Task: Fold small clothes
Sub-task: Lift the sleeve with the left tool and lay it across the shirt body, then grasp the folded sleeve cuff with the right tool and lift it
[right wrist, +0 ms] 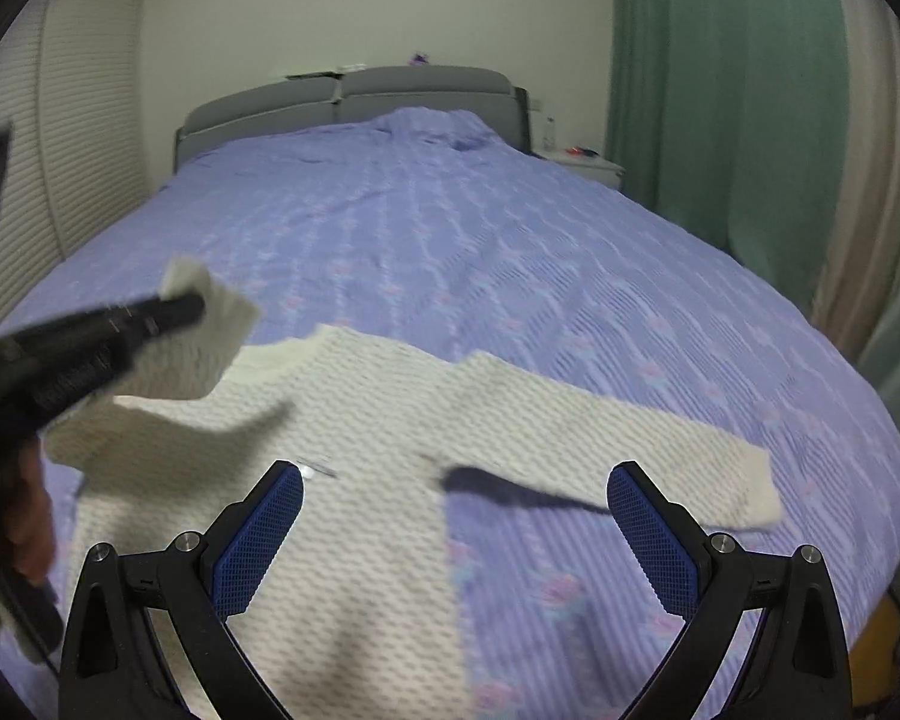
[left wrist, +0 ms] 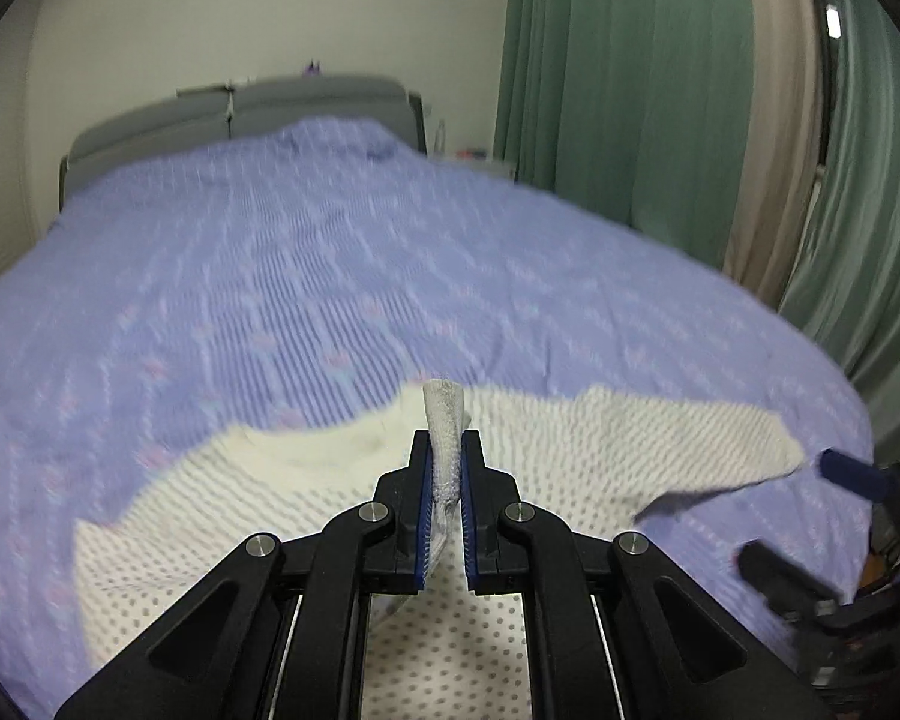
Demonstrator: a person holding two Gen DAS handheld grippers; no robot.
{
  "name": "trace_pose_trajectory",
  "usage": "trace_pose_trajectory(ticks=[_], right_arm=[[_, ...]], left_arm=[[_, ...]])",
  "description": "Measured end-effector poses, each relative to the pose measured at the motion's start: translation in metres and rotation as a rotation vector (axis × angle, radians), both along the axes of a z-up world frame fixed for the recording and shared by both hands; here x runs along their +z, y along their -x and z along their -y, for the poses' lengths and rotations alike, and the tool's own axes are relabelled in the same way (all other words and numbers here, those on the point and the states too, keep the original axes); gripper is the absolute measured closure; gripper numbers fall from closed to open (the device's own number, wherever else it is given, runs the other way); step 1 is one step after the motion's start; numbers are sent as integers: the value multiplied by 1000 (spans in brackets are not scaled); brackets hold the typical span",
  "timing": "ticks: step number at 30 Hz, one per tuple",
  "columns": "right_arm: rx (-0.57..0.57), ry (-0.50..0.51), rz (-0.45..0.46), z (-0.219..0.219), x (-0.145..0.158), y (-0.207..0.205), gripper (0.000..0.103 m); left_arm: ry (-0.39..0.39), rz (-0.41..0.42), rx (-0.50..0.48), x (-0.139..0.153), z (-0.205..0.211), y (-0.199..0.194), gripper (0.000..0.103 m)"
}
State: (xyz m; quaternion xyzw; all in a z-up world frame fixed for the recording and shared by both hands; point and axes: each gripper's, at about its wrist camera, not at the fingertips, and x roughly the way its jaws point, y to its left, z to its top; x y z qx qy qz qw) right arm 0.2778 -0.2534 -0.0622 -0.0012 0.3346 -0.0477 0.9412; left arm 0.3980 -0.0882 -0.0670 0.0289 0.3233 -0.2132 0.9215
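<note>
Left gripper (left wrist: 445,471): clamped on cream sweater's (right wrist: 354,438) sleeve cuff (left wrist: 444,414), lifted at 12 o'clock.
Right gripper (right wrist: 456,531): jaws spread wide, holding nothing.

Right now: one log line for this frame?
left gripper: shut on sleeve, lifted | right gripper: open, empty | sweater: on bed

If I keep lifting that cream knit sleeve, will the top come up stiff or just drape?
Likely drapes: the cream dotted knit top hangs slack from the left hand-held gripper. Probably light, since a small pinch lifts the sleeve. It may drag on the lilac bedspread.
</note>
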Motion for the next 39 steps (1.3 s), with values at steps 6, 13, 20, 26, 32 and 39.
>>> trace_pose_trajectory(ticks=[6,13,20,26,32,39], right_arm=[[-48,-21,-38,21,-15,5,1],[-36,-42,-46,14,-19,1,1],[50,-152,-46,-12,-29,-4,2],[118,-281,-110,-39,-54,-19,27],[114,-476,-196,-43,-83,-38,48],[89,-547,-214,-49,-94,-54,48]], left_arm=[[-39,-69,-15,-28,15,0,74],[12,49,-3,15,-32,40,30],[-170,171,102,20,-118,103,27],[-237,142,169,-20,-148,127,27],[-232,97,175,-46,-148,126,28],[-223,109,194,-55,-142,114,28]])
